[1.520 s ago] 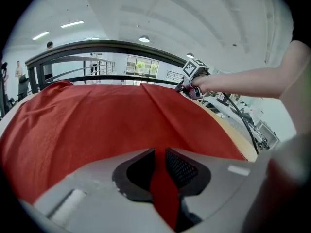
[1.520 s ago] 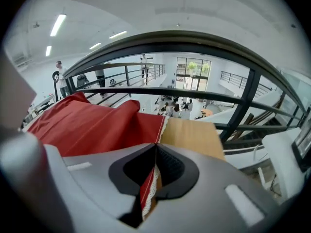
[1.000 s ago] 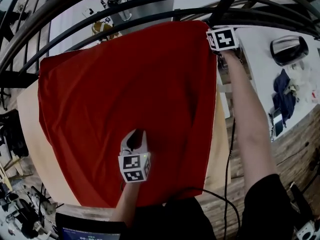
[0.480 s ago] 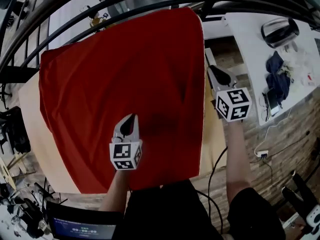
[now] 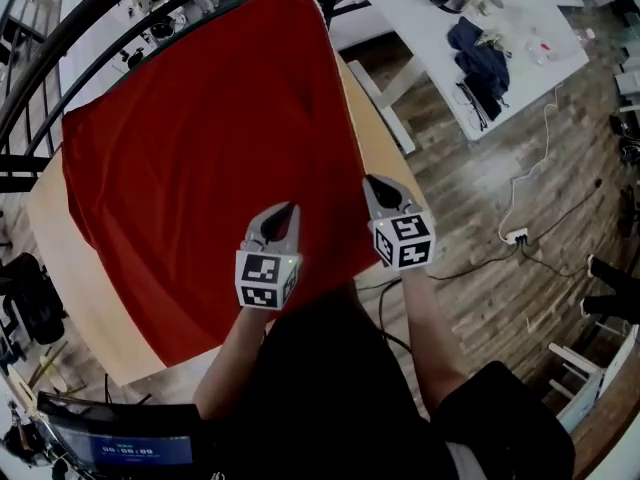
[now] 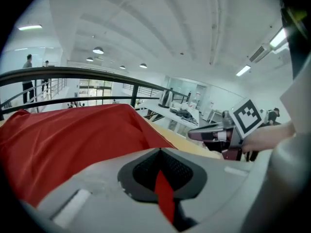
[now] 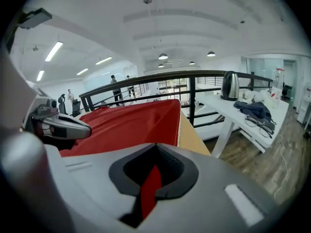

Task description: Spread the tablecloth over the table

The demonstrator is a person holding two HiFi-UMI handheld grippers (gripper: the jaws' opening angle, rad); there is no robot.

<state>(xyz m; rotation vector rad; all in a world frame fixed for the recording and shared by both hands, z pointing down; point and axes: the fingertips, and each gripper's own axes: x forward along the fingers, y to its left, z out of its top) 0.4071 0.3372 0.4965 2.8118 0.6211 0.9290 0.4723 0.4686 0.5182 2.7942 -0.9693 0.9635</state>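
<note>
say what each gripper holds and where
Both pinch the red tablecloth at its near end: left gripper just inside the edge, right gripper by the right corner.

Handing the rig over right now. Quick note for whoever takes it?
Left gripper: shut on the tablecloth, red fabric pinched on the side nearest the person.
Right gripper: shut on the tablecloth by its near right corner.
Tablecloth: over most of the table, skewed; bare wood shows along the left and near-left sides, and in a strip on the right.
Done: cloth laid out.
Left: probably pull it square over the bare wood, then release.
</note>
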